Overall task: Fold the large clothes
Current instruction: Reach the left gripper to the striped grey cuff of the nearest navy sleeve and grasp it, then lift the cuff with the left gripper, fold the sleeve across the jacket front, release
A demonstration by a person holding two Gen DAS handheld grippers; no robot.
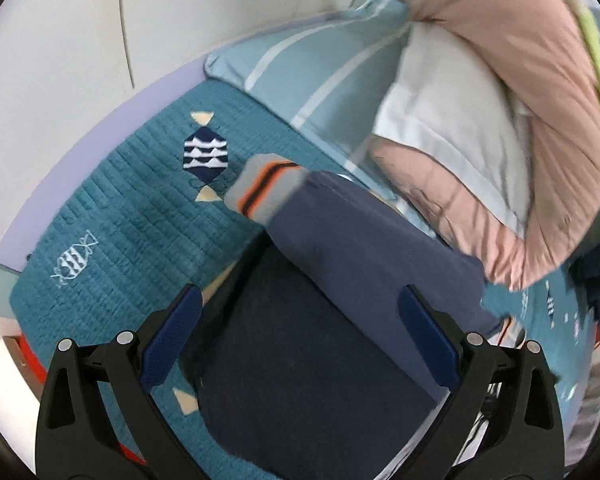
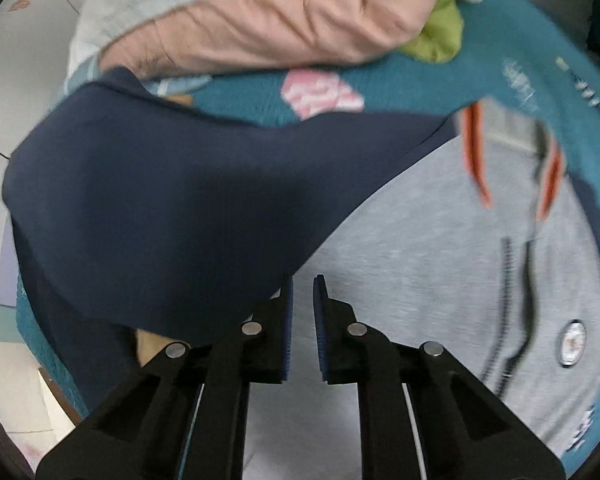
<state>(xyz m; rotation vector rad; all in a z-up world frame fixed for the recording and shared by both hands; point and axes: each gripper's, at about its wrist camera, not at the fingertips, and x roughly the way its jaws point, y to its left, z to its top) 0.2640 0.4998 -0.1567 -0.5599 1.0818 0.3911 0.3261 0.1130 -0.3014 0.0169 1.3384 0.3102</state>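
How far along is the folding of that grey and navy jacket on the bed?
Done: one navy sleeve already lies folded across the grey jacket. In hand: nothing visibly gripped; the left gripper hangs open over the sleeve, the right gripper nearly shut on nothing. Left: the other sleeve and folding the body.

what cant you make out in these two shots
- Left wrist view: the jacket's navy sleeve runs under the open left gripper; its lower end is cut off.
- Right wrist view: the badge on the grey front is blurred, unreadable.
- Right gripper: jaws nearly closed; any pinched cloth is unclear.
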